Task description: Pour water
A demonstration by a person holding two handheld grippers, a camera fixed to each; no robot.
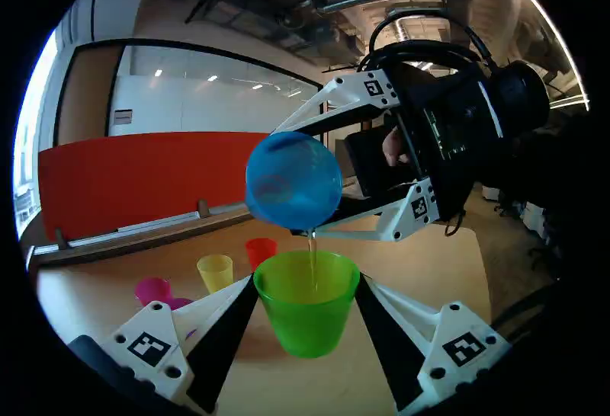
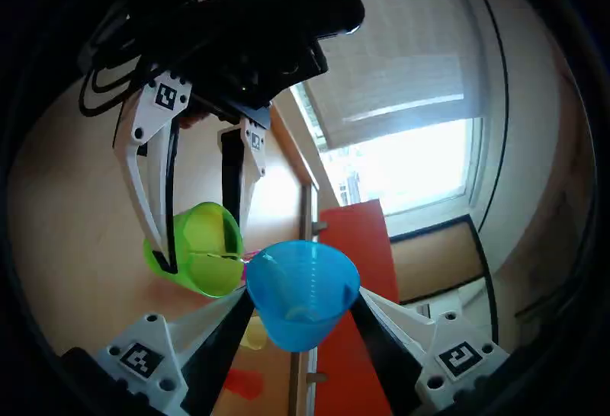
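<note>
Gripping tilted blue cup [image 1: 293, 180]: right claw [image 2: 301, 298].

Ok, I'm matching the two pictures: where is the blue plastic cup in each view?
Left gripper view: blue plastic cup at centre, tipped over the green plastic cup.
Right gripper view: lower centre, between the near fingers.
Shared landmark: the green plastic cup.

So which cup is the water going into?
The green cup: a thin stream falls into it from the tipped blue cup. The red cup, yellow cup and pink cup stand behind on the table.
</note>
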